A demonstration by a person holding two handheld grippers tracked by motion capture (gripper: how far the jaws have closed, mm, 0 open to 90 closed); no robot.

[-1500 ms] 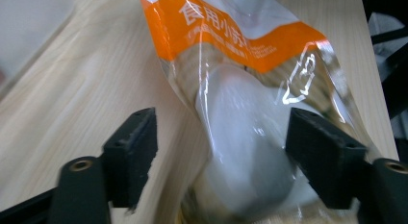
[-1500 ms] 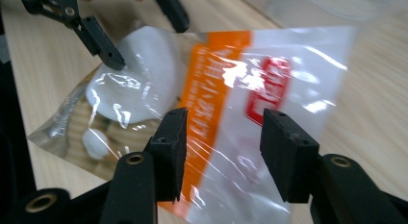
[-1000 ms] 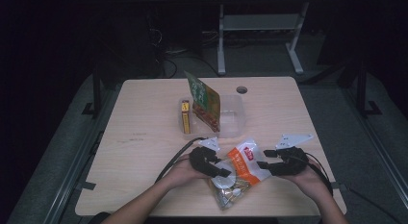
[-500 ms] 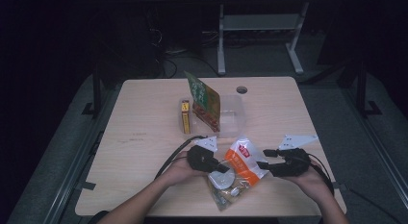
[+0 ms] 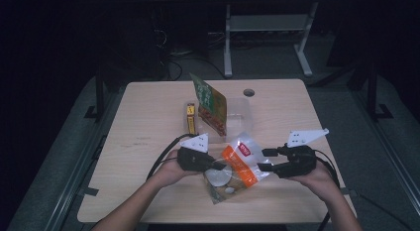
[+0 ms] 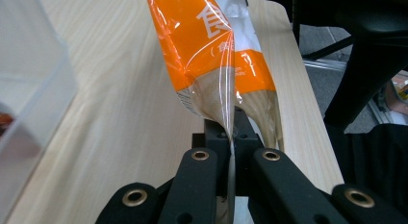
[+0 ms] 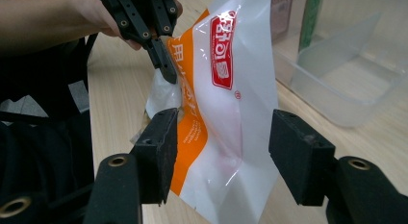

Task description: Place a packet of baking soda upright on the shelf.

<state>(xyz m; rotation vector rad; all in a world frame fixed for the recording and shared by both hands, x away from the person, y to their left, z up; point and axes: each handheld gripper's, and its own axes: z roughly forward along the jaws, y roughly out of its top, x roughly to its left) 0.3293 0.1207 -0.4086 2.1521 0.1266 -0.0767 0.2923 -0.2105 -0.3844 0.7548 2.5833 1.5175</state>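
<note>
Standing in the clear tub [image 5: 237, 123], a green packet [image 5: 210, 104] leans.

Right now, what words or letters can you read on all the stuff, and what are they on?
"食": big white character on the orange band of the bag, left gripper view; the smaller characters below it are cut off.
White script on the bag's red label, right gripper view: too blurred to read.
Green packet in the clear tub, and yellow box: print too small to read.
</note>
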